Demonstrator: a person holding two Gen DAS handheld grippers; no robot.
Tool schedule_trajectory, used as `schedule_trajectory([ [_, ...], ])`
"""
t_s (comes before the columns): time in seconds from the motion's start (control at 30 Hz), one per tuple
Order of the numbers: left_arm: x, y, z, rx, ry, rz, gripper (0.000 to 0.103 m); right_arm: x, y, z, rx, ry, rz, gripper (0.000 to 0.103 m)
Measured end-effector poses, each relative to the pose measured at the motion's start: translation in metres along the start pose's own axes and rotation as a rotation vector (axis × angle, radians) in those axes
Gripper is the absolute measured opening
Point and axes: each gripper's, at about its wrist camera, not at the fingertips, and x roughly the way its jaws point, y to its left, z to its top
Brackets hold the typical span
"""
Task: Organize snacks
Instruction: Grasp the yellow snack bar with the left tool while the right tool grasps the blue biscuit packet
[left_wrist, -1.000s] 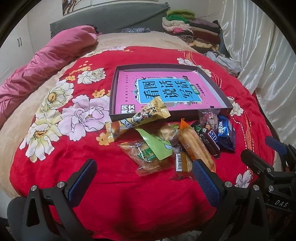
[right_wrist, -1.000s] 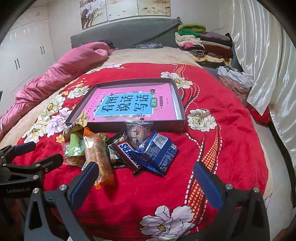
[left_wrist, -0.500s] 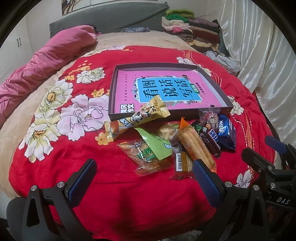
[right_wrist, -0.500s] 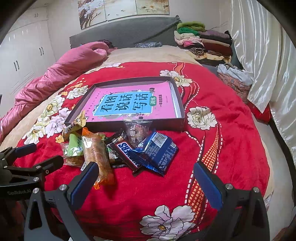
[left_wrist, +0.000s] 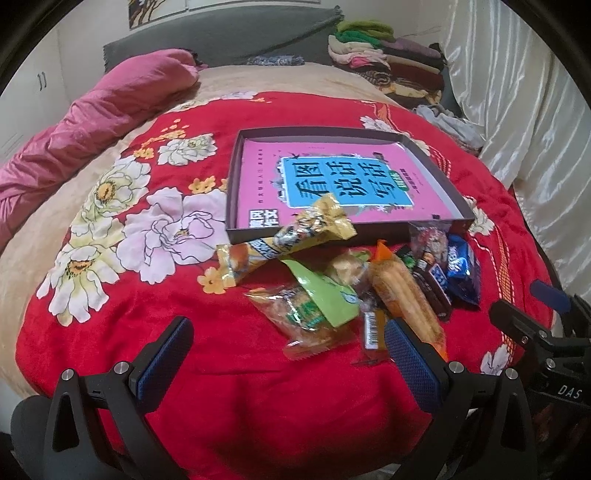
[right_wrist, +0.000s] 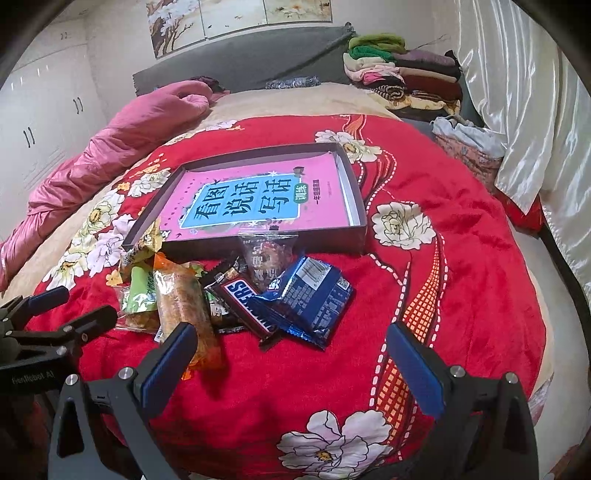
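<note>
Now, from your left wrist camera, your left tongs (left_wrist: 286, 354) stand wide and empty above the red floral blanket (left_wrist: 155, 317). Just beyond them lies the snack pile: a green-labelled packet (left_wrist: 314, 310), an orange-wrapped pastry (left_wrist: 404, 295), and a yellow stick pack (left_wrist: 288, 240) leaning on the shallow box (left_wrist: 236, 184).

From your right wrist camera, your right tongs (right_wrist: 291, 363) also gape wide, holding nothing. The Snickers bar (right_wrist: 243, 299) and blue biscuit packet (right_wrist: 314, 295) lie ahead, before the box's front wall.
</note>
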Motion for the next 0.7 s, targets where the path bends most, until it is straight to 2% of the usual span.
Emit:
schedule_trajectory([
  [0.3,0.017,0.028,0.014,-0.048,-0.017,0.026,0.103,0.014,-0.012,0.005,0.036,0.014,0.007,0.103],
  [0.57,0.043,0.029,0.032,0.036,-0.038,0.058,0.102,0.03,-0.023,0.011,0.057,0.022,0.004,0.103],
  [0.7,0.051,0.026,0.038,0.082,-0.049,0.063,0.099,0.039,-0.03,0.014,0.085,0.036,0.011,0.103],
])
